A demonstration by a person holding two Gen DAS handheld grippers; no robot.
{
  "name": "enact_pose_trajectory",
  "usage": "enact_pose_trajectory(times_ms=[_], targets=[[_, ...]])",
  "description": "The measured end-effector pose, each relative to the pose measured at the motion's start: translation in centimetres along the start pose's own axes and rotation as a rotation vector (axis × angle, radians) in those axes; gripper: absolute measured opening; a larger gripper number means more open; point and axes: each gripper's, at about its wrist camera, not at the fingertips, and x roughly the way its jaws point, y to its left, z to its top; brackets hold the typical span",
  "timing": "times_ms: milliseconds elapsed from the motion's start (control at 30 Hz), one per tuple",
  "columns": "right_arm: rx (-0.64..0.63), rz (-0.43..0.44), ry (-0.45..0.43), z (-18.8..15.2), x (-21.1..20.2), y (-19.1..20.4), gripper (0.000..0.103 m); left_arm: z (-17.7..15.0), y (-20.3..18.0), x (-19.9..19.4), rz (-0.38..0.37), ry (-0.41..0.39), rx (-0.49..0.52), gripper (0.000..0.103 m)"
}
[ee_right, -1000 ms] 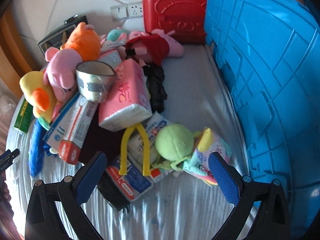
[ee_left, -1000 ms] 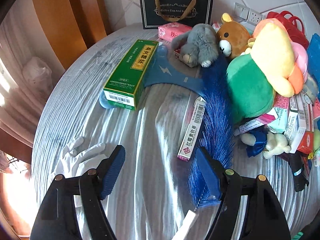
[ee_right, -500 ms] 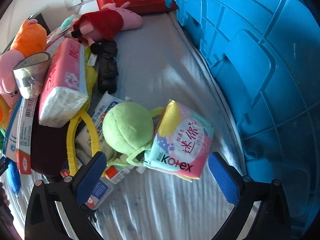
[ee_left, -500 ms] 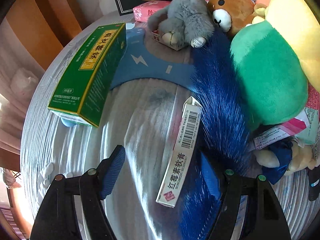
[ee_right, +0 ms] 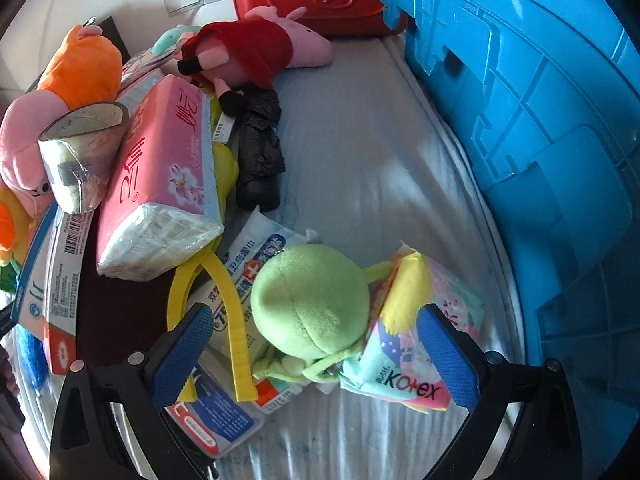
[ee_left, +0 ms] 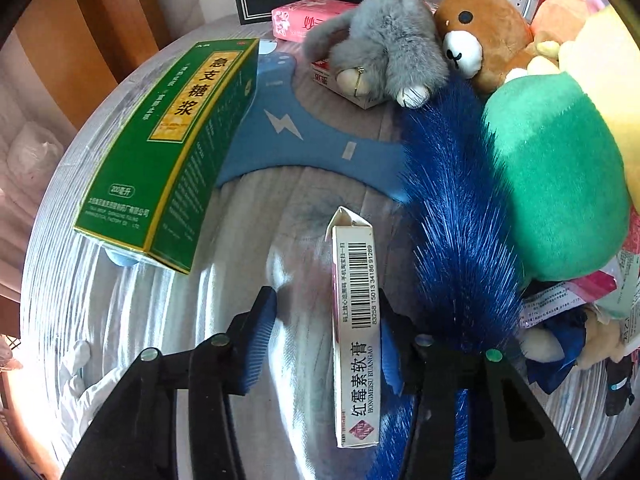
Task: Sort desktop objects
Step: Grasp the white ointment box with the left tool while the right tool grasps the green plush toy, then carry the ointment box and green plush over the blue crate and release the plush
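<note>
While the left tool (ee_left: 326, 340) closes, the slim white ointment box (ee_left: 356, 336) stands between its jaws at lower centre of the left view; the right pad looks touching the box edge, the left pad is clear of it, so no grip yet. Box lies lengthwise along the fingers on the grey-clothed tabletop (ee_left: 140, 320), so the jaws close across its narrow width, likely the easiest pinch. Blue furry tail (ee_left: 460, 216) sits just right of it, touching the right finger. Green carton (ee_left: 172, 148) lies at upper left, well apart.

Right tool (ee_right: 316, 356) is wide open, holding nothing, straddling the green plush ball (ee_right: 310, 304) and the Kotex pack (ee_right: 404, 344) at lower centre; which one is the target is unclear. Blue crate (ee_right: 540, 140) at right is probably the sorting bin.

Versus a second ago: left jaws are narrower, and the box has gone from ahead of the fingers to between them; in the right view the plush and pack are larger and now lie inside the jaw span.
</note>
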Motion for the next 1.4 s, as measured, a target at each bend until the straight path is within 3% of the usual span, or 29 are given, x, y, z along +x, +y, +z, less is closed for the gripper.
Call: enact_pose_trajectory(times_ms=[200, 267, 333, 567, 600, 667, 733, 867, 1167, 1400], targets=[[-0.022, 0.029, -0.004, 0.3, 0.7, 0.2, 0.103, -0.5, 0.0, -0.2, 0.019, -0.019, -0.016, 0.047], [-0.031, 0.021, -0.017, 0.4, 0.7, 0.4, 0.096, -0.6, -0.2, -0.3, 0.032, -0.024, -0.004, 0.047], [-0.036, 0.019, -0.004, 0.4, 1.0, 0.6, 0.083, -0.7, -0.1, -0.3, 0.031, -0.023, -0.006, 0.048], [-0.008, 0.031, 0.035, -0.1, 2.4, -0.1, 0.083, -1.0, 0.4, -0.5, 0.026, -0.004, -0.026, 0.049], [-0.011, 0.029, 0.035, -0.1, 2.3, -0.1, 0.081, -1.2, 0.4, -0.6, 0.029, -0.008, -0.021, 0.043], [-0.023, 0.012, 0.035, -0.2, 2.1, 0.0, 0.064, -0.6, -0.4, -0.2, 0.016, -0.009, -0.024, 0.025], [-0.029, -0.001, 0.03, -0.3, 1.8, 0.1, 0.063, -1.0, -0.1, -0.5, 0.014, -0.006, -0.047, 0.02], [-0.042, -0.017, -0.005, -0.7, 0.5, 0.6, 0.062, -1.8, 0.2, -1.9, 0.003, -0.037, -0.073, 0.019], [-0.067, 0.024, -0.117, -1.2, -4.9, 1.8, 0.062, -3.3, -1.1, -8.3, 0.015, -0.176, -0.053, 0.018], [-0.102, 0.044, -0.2, -3.2, -9.1, 2.7, 0.062, -4.7, -2.2, -13.5, -0.027, -0.277, -0.008, 0.018]])
